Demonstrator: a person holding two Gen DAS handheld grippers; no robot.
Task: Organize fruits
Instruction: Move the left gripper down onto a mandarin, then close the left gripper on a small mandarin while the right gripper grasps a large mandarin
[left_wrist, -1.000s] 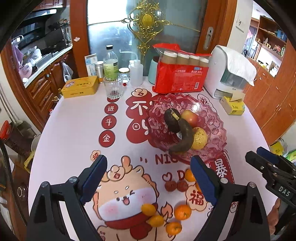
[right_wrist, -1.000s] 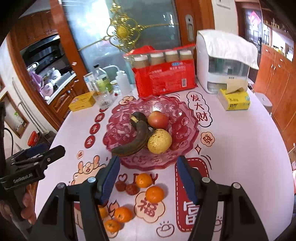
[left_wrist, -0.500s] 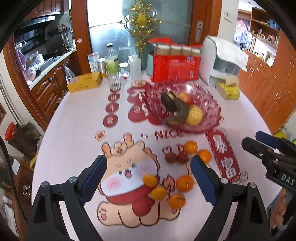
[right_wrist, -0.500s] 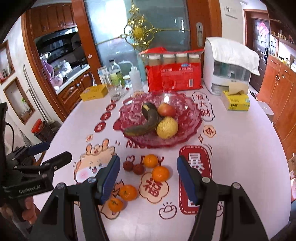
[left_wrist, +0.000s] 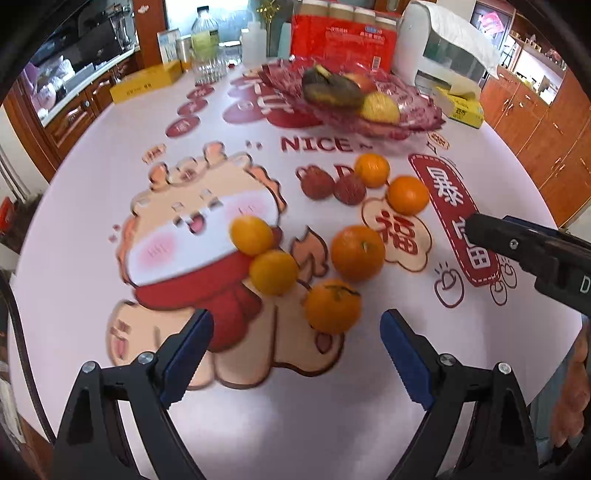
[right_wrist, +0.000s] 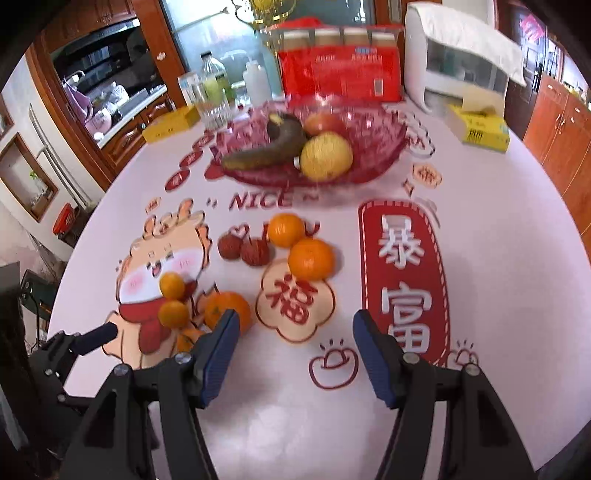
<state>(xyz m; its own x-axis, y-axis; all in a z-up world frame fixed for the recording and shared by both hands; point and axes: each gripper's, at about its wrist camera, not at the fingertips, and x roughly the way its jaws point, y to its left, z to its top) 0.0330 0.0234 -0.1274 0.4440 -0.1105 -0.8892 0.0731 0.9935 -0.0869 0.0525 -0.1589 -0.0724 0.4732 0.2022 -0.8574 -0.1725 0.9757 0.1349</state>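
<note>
Several oranges lie loose on the printed tablecloth, the nearest orange (left_wrist: 332, 306) just ahead of my left gripper (left_wrist: 295, 354), which is open and empty. Two red lychees (left_wrist: 317, 181) lie beyond them. A red glass fruit bowl (left_wrist: 417, 122) at the back holds a dark banana (left_wrist: 332, 92), a yellow pear (left_wrist: 380, 108) and an apple. My right gripper (right_wrist: 291, 354) is open and empty, low over the cloth, with an orange (right_wrist: 310, 258) ahead and another orange (right_wrist: 221, 306) by its left finger. The bowl (right_wrist: 391, 140) shows in that view too.
Behind the bowl stand a red pack of bottles (left_wrist: 343, 33), a white appliance (left_wrist: 443, 51), a yellow tissue box (left_wrist: 461, 107), a yellow tin (left_wrist: 147, 81), a glass and bottles (left_wrist: 207, 48). The round table's edge curves close on both sides.
Both grippers have dropped lower and closer to the table, so the loose oranges now sit just ahead of the fingers. Both stay open. No fruit has moved.
</note>
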